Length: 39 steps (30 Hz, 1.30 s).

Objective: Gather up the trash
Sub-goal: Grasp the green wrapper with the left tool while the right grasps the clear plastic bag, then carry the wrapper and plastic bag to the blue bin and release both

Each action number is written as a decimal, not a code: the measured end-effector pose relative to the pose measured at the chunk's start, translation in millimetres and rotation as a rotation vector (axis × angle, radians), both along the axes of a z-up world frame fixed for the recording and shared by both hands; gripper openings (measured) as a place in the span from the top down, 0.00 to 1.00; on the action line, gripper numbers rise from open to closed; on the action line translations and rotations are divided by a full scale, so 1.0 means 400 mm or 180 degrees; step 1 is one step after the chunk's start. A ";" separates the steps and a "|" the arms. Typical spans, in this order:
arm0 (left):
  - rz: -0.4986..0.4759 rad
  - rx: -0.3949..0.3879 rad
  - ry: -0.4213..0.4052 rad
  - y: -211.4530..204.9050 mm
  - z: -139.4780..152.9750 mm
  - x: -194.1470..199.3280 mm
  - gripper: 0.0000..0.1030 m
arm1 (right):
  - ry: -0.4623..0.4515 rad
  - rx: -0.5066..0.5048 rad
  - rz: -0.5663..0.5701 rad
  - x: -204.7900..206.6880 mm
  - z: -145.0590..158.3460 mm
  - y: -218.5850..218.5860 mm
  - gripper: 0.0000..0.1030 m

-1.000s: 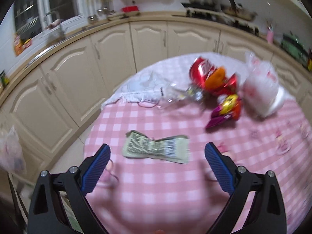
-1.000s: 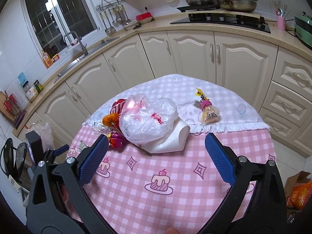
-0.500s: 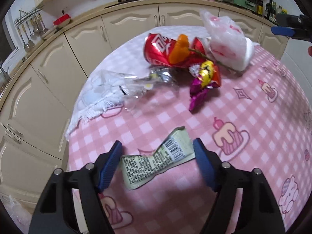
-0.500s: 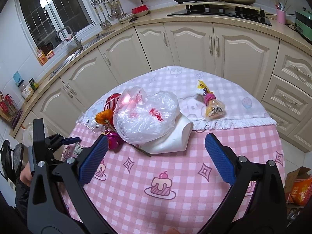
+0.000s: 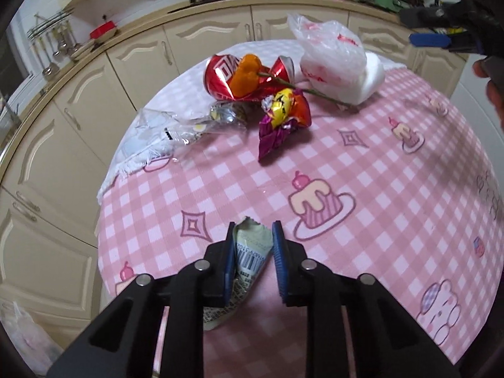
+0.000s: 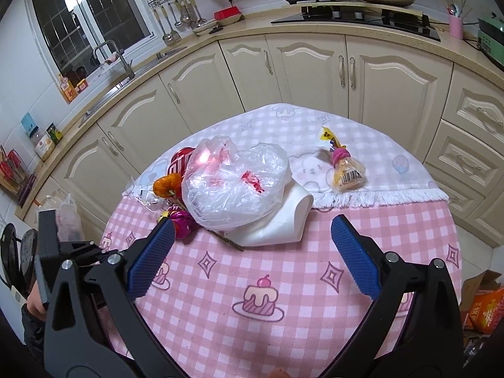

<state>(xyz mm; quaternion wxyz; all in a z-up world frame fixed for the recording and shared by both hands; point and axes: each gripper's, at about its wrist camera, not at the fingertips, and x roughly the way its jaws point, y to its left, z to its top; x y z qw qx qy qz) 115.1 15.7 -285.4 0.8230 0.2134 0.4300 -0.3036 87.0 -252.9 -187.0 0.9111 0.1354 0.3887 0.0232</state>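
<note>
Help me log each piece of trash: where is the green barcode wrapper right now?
In the left wrist view the green barcode wrapper sits low and centre, between the closing jaws of the left gripper, on the pink checked tablecloth beside a printed cake.

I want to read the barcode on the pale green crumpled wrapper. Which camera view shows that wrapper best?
The left wrist view: the pale green crumpled wrapper sits close up, barcode facing the camera, between the jaws of the closing left gripper. The right wrist view shows none of it, only the other trash on the pink checked tablecloth.
</note>
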 end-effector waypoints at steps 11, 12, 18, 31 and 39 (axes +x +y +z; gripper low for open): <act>0.0580 -0.0728 0.0093 -0.016 0.044 -0.008 0.80 | 0.0317 -0.0321 0.0337 0.211 -0.105 0.077 0.13; 0.0619 -0.0797 0.0098 -0.015 0.051 -0.009 0.80 | 0.0308 -0.0268 0.0372 0.215 -0.111 0.076 0.26; 0.0728 -0.0988 0.0085 -0.011 0.084 -0.001 0.80 | 0.0131 0.0051 0.0425 0.173 -0.087 0.041 0.62; 0.0715 -0.1070 -0.0014 -0.054 0.131 -0.012 0.80 | -0.0139 0.0504 0.0429 0.076 -0.016 -0.038 0.76; 0.0645 -0.1137 -0.0148 -0.114 0.185 -0.030 0.80 | -0.0416 0.0645 0.0245 -0.020 0.057 -0.128 0.76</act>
